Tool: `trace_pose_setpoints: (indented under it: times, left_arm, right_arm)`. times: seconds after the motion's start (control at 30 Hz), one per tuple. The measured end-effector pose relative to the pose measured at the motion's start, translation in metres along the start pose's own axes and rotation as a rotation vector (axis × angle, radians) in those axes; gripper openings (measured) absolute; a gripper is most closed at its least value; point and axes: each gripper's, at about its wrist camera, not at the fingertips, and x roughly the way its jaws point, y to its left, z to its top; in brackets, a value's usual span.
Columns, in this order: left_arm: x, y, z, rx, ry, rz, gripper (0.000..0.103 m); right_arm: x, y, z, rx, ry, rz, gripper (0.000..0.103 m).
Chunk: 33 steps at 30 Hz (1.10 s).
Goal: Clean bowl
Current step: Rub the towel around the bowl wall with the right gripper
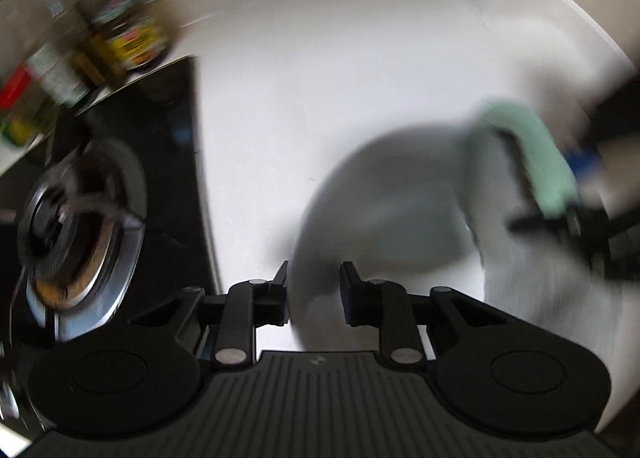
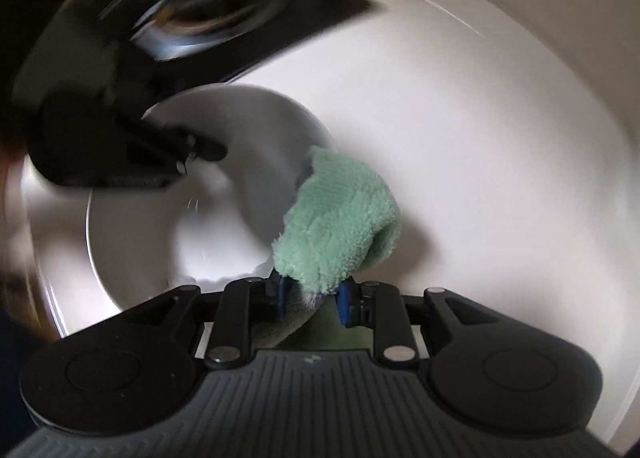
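The white bowl (image 2: pixel 192 218) is seen resting on the white desk (image 2: pixel 480 138), near the black hob (image 1: pixel 120 186), with jars and bottles (image 1: pixel 120 38) standing behind the hob. The left gripper (image 1: pixel 314 294) is positioned over the bowl's rim, with the wall of the bowl passing between its fingers (image 1: pixel 350 290); whether the pads actually press on the rim cannot be told, since the view is blurred and a gap seems to remain. The right gripper (image 2: pixel 310 296) is clenched on a green cloth (image 2: pixel 340 218), whose free fold is draped over the bowl's near edge. The bowl is judged to be rigid, smooth and glazed, so it is likely to be slippery under the pads and breakable if dropped or knocked against the desk. A hold on the rim, with one finger inside and one outside, is judged the most secure. The cloth is judged soft and light; it is best pinched at a bunched edge so that a loose pad is left for wiping.
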Motion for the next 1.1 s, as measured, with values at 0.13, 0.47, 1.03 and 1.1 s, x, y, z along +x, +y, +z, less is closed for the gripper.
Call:
trace_pose_setpoints:
  times: [0.13,0.47,1.03,1.1]
  left_arm:
    - [0.005,0.004,0.027,0.136,0.019,-0.077,0.024]
    - [0.03,0.017,0.063,0.093,0.094,-0.224,0.032]
    - [0.003,0.009,-0.001,-0.249,-0.096,-0.089,0.024]
    - [-0.007,0.002,-0.011,-0.194,-0.107,-0.082,0.013]
  right_arm:
    - [0.006,-0.008,0.018,-0.318,0.022,0.071,0.019]
    - [0.01,-0.024,0.028,-0.272,-0.007,0.133,0.016]
    - [-0.01,-0.022,-0.055,0.7,-0.139,0.096,0.017]
    - [-0.008,-0.034,-0.044,0.525,-0.108,0.094,0.015]
